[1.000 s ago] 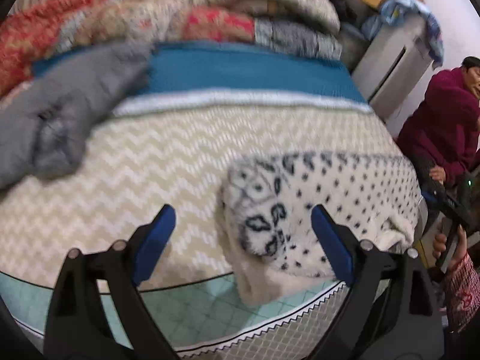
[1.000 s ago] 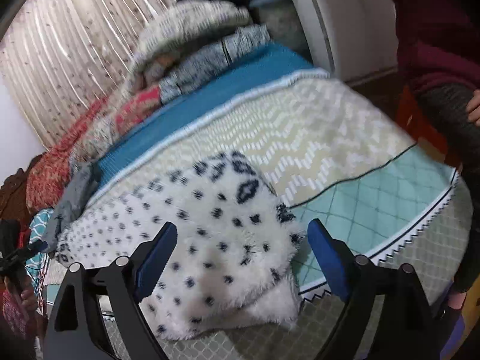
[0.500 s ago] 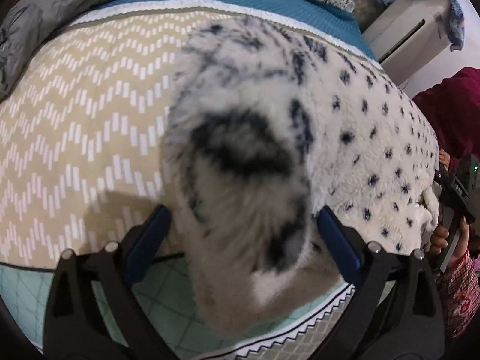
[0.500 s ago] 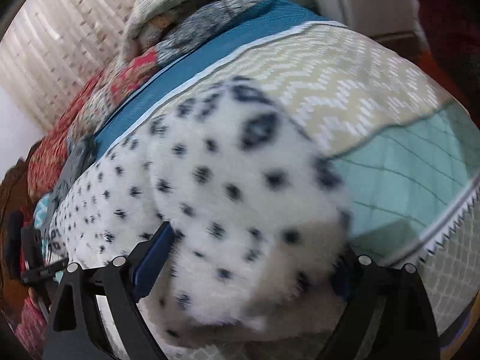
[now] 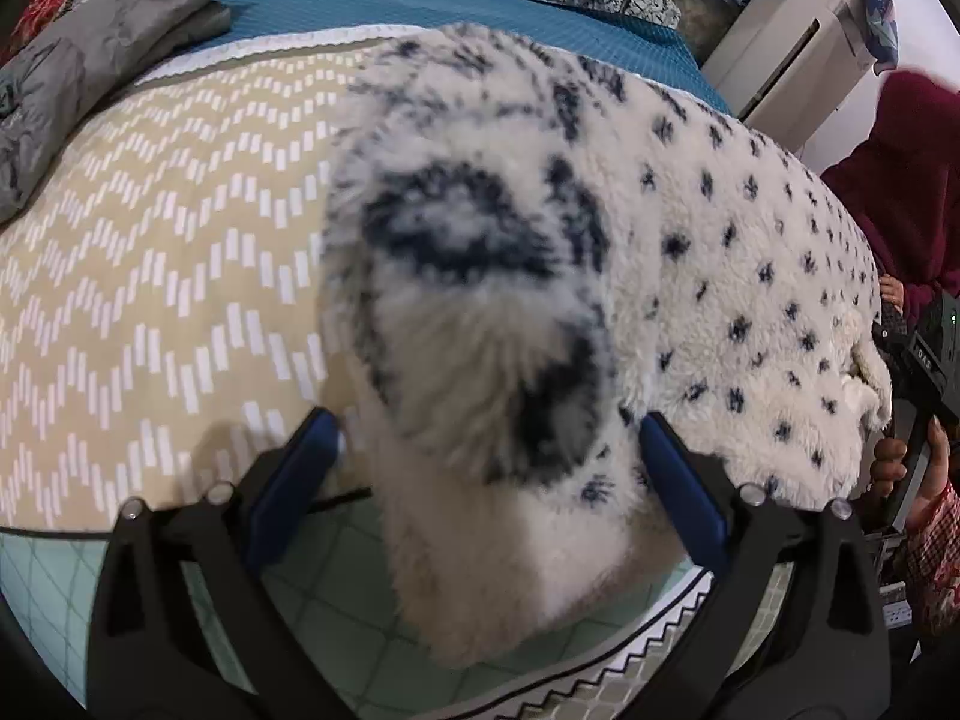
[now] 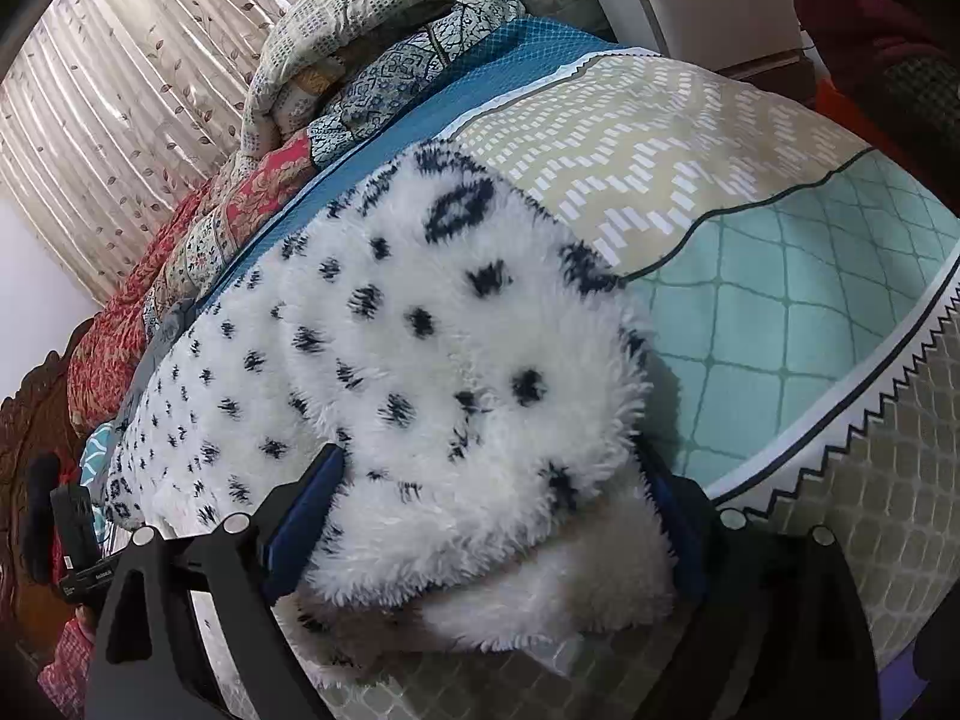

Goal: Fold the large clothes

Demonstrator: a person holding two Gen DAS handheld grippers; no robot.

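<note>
A white fleece garment [image 5: 720, 252] with dark blue spots lies across the bed cover [image 5: 150, 270], near its front edge. My left gripper [image 5: 489, 456] is open wide, pointing steeply down. The garment's rolled left end sits between its blue fingers [image 5: 288, 480] and fills most of the gap. In the right wrist view the same fleece garment [image 6: 390, 330] bulges up between the fingers of my right gripper [image 6: 492, 480], which is also open. Fleece covers most of its right finger. Neither gripper visibly squeezes the fabric.
A crumpled grey garment [image 5: 90, 54] lies at the back left of the bed. Quilts and pillows [image 6: 360, 36] are stacked along the far side by a curtain [image 6: 120, 90]. A person in a maroon top [image 5: 900, 180] sits beside a white appliance [image 5: 792, 54].
Both grippers have sunk from above the bed down onto the fleece, and its two ends now sit between their fingers. The left jaws have spread a little wider.
</note>
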